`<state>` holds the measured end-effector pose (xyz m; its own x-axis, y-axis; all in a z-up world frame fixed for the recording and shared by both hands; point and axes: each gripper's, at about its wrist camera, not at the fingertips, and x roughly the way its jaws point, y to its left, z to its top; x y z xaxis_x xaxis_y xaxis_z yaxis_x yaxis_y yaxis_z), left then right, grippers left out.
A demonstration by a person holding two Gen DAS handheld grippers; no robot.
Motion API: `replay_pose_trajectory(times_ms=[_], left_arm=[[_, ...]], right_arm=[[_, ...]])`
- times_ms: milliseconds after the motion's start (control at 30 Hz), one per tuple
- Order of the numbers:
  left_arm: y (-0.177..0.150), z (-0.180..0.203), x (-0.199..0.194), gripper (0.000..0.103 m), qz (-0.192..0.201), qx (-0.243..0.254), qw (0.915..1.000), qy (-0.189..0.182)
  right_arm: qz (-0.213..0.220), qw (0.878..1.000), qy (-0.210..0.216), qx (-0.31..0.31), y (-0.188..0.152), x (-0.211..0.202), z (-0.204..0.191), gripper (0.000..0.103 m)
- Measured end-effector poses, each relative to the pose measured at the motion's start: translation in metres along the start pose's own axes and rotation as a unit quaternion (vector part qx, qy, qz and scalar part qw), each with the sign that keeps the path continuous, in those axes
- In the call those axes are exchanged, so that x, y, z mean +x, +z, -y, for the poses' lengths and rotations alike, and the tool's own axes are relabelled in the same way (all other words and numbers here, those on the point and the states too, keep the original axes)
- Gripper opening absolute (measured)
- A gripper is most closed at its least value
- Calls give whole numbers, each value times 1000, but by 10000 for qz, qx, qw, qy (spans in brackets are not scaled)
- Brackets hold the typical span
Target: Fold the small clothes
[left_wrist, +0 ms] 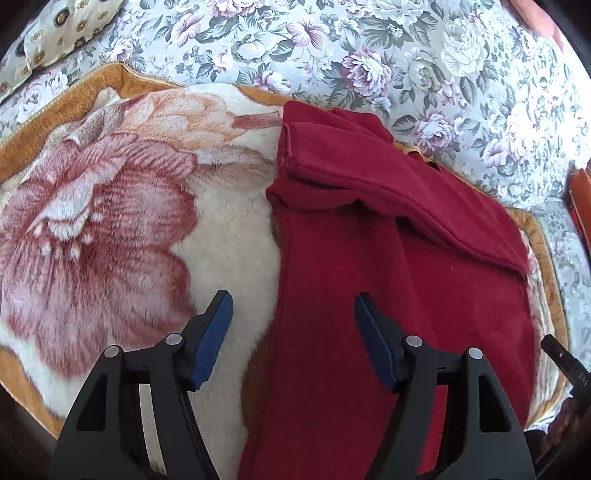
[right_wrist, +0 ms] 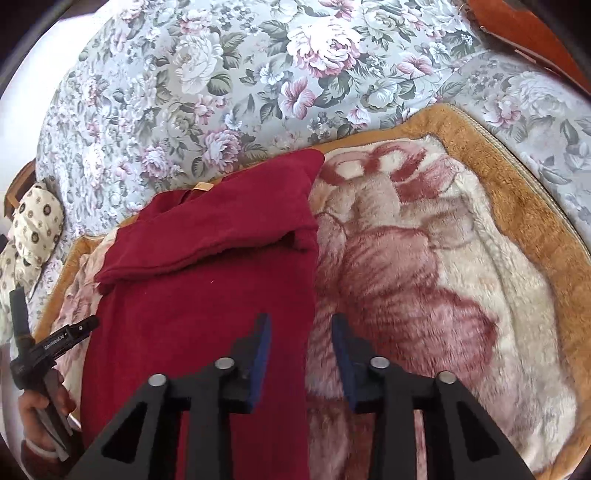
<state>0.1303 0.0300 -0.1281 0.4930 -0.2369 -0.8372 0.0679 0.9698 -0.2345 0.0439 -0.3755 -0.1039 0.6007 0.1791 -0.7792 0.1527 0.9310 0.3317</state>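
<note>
A dark red fleece garment (left_wrist: 388, 266) lies flat on a plush flower-print blanket (left_wrist: 110, 221), with a sleeve folded across its upper part. My left gripper (left_wrist: 293, 314) is open and empty, its jaws straddling the garment's left edge from above. In the right wrist view the same garment (right_wrist: 207, 288) lies left of centre on the blanket (right_wrist: 424, 277). My right gripper (right_wrist: 301, 332) is open and empty, its jaws straddling the garment's right edge. The left gripper's handle and the hand holding it show at the far left of the right wrist view (right_wrist: 48, 350).
The blanket lies on a grey floral bedspread (left_wrist: 369, 55). A cream patterned pillow (left_wrist: 55, 33) lies at the top left and also shows in the right wrist view (right_wrist: 33, 229). Brown wooden furniture (right_wrist: 524, 33) stands at the far edge.
</note>
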Motion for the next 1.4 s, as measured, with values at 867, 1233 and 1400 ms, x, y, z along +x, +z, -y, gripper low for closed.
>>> replay_pose_trajectory(times_ms=[867, 1233, 1400], left_arm=[[-107, 18, -34, 80, 151, 1014, 9944, 266], [-109, 17, -34, 81, 220, 1061, 9939, 213], [-120, 12, -51, 81, -207, 853, 9961, 54]], right_arm=[[-286, 9989, 308, -223, -101, -49, 15, 37], [-680, 9951, 378, -607, -130, -44, 9, 40], [-800, 9937, 373, -697, -135, -37, 5, 43]])
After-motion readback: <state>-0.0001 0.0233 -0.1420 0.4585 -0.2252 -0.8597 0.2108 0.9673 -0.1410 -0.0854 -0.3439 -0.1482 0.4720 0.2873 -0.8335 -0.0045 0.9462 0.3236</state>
